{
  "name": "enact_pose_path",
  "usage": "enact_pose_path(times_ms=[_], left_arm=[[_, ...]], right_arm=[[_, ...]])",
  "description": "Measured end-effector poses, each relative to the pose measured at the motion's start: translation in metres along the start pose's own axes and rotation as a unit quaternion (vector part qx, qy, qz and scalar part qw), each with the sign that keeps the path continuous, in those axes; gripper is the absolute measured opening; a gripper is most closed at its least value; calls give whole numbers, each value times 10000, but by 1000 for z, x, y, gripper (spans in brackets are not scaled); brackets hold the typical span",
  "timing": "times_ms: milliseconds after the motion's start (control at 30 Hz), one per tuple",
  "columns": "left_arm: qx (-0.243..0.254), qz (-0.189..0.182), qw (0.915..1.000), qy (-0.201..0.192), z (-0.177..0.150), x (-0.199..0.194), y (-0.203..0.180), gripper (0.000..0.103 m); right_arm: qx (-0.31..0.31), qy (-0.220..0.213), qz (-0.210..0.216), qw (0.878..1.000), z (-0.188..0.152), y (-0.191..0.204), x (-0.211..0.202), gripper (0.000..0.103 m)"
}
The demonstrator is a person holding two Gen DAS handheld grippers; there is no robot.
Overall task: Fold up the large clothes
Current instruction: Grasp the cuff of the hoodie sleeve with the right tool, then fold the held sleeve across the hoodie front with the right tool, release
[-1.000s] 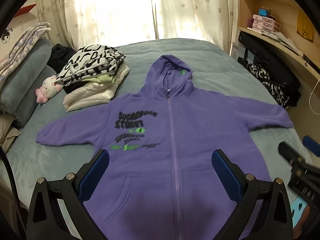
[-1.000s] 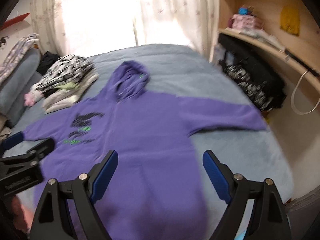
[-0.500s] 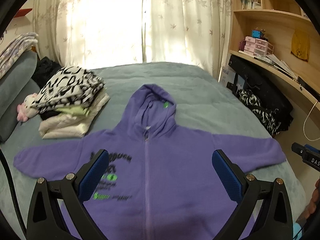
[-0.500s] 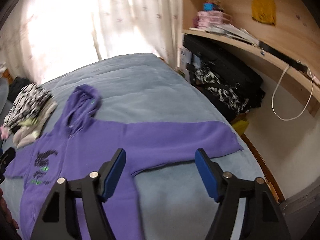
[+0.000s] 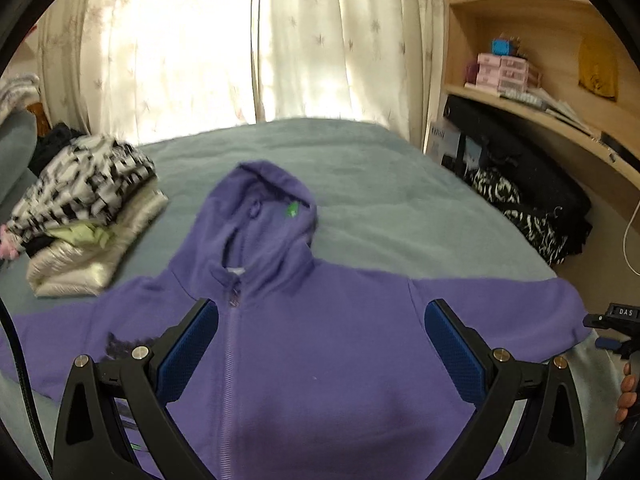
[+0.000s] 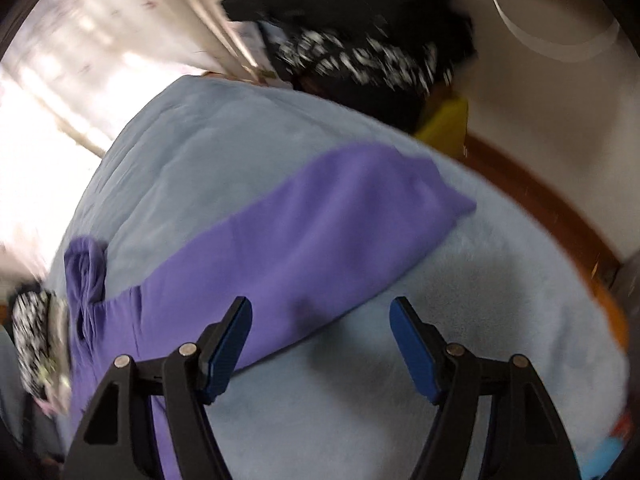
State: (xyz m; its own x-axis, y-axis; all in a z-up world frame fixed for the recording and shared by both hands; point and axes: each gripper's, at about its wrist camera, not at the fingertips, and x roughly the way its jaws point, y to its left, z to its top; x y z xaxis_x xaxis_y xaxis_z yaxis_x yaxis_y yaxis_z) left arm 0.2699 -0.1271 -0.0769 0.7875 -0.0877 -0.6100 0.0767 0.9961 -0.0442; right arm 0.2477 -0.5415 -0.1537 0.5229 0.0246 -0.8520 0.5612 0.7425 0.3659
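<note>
My purple hoodie (image 5: 320,344) lies flat and face up on the blue-grey bed (image 5: 380,184), zipped, hood pointing toward the curtained window (image 5: 248,40) at the far edge, both sleeves spread out sideways. My left gripper (image 5: 320,344) hangs over the chest of it with its jaws wide apart and nothing between them, the zipper running down just inside the left pad. My right gripper (image 6: 320,340) is tipped steeply down near the bed's right edge, over the end of the right sleeve (image 6: 340,216); its jaws have just been closing a little but stand well apart with no cloth caught in them. That view is smeared with blur, so I'd only say the left pad looks to overlap the sleeve's lower edge. A stack of folded clothes (image 5: 88,216) sits toward the bed's left edge, beside the hood.
</note>
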Motion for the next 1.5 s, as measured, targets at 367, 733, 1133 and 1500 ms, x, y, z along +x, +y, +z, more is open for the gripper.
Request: enact_pose_path(times_ms=[367, 733, 1133, 1500], left_arm=[[-325, 64, 9980, 531, -16, 61, -16, 95], [-460, 28, 9973, 573, -14, 55, 11, 59], [-892, 46, 9944, 572, -18, 18, 85, 58], [-1041, -43, 9900, 953, -50, 17, 130, 59]], right_arm=[[933, 32, 710, 9931, 16, -22, 44, 72], [457, -888, 692, 9926, 34, 28, 14, 12], [-2865, -1221, 1947, 9301, -62, 246, -65, 13], [-3671, 893, 1463, 9142, -192, 282, 44, 52]])
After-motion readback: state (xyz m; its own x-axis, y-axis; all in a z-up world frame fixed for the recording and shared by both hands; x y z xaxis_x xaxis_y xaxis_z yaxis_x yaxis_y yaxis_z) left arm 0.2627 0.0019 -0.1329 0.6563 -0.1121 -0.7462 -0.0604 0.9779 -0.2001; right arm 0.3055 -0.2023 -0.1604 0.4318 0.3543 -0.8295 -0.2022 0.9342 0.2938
